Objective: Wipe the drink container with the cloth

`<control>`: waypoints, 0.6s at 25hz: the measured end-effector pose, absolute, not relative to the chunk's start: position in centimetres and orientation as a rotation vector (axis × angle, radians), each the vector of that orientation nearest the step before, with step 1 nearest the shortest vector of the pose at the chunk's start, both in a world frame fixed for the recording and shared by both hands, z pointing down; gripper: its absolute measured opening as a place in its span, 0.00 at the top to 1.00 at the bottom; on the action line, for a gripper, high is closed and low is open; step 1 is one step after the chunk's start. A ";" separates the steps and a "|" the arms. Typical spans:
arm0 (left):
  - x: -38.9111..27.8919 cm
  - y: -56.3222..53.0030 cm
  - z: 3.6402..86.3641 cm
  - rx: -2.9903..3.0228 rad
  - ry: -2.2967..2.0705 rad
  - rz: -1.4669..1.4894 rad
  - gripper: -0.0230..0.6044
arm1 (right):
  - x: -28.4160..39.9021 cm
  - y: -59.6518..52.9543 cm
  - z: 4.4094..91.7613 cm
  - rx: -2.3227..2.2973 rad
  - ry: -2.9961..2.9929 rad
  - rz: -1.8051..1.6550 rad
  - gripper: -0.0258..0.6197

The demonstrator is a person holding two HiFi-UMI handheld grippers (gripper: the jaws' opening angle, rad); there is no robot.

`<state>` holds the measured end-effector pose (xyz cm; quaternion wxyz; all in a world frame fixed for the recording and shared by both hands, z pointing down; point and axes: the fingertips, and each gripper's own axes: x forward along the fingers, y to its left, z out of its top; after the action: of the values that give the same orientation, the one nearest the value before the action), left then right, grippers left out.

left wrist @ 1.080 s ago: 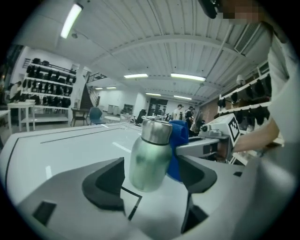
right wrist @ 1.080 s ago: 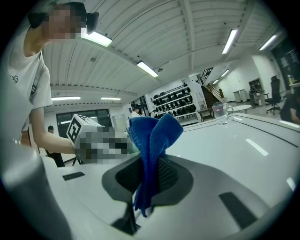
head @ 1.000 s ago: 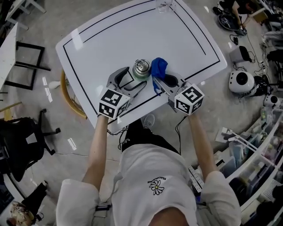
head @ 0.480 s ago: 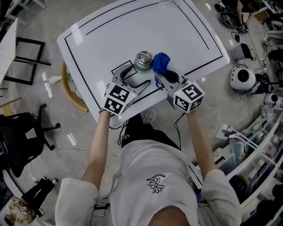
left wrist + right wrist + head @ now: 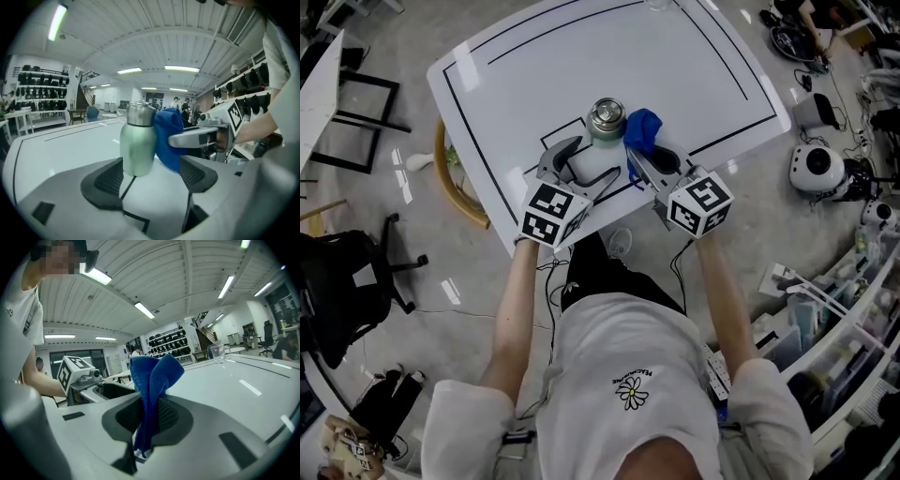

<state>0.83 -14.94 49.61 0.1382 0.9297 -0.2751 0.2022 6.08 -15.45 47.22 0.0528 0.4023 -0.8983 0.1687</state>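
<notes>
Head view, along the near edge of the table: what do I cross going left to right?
In order: left gripper's marker cube → green flask → blue cloth → right gripper's marker cube.

Head view looks steeply down; low gripper views share the cloth (image 5: 641,131).

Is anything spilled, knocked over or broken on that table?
Nothing stands out. The bottle stands upright on the table, with no spill showing. The right gripper pinches a blue cloth beside it; the left gripper is open.
</notes>
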 end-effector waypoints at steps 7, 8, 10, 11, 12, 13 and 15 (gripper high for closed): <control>1.8 -19.2 49.8 2.703 -0.768 0.598 0.38 | 6.2 -15.8 47.0 1.223 -2.723 0.501 0.89; 2.0 -19.2 50.0 2.705 -0.758 0.607 0.38 | 6.3 -15.8 47.0 1.223 -2.722 0.500 0.90; 2.2 -19.0 50.4 2.704 -0.737 0.627 0.38 | 6.3 -15.9 47.1 1.223 -2.720 0.499 0.90; 2.3 -18.8 50.6 2.705 -0.726 0.643 0.38 | 6.4 -16.0 47.1 1.222 -2.719 0.498 0.89; 2.4 -18.5 50.7 2.707 -0.716 0.660 0.38 | 6.4 -16.1 47.1 1.221 -2.717 0.497 0.89; 2.5 -18.3 50.8 2.706 -0.711 0.674 0.38 | 6.5 -16.2 47.1 1.221 -2.716 0.495 0.90; 2.4 -18.0 50.9 2.696 -0.716 0.694 0.38 | 6.7 -16.4 47.1 1.225 -2.712 0.492 0.90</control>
<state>2.44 -17.98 50.88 0.1332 0.9296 -0.2468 0.2393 6.70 -16.45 47.12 0.0628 0.4053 -0.8974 0.1627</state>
